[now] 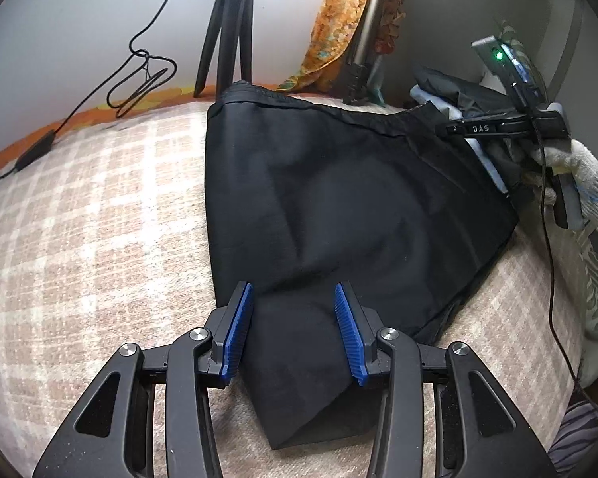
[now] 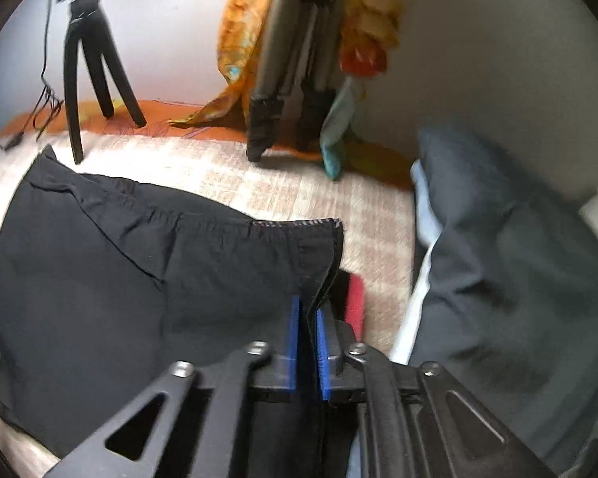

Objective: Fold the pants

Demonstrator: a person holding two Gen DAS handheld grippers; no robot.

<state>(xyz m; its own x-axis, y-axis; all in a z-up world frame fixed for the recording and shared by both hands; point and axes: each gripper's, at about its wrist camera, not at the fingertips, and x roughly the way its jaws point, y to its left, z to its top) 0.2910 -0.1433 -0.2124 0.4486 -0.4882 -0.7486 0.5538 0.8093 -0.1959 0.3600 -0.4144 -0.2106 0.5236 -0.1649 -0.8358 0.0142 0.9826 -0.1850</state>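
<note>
Black pants lie spread on a checked pink-and-white bed cover. My left gripper is open, its blue pads either side of a folded end of the pants near me, just above the cloth. My right gripper is shut on the waistband corner of the pants, cloth pinched between its blue pads. In the left wrist view the right gripper shows at the pants' far right edge, held by a gloved hand.
A small black tripod and a cable stand at the back. A larger stand draped with orange cloth is behind. A grey and light blue pile of clothes lies at the right.
</note>
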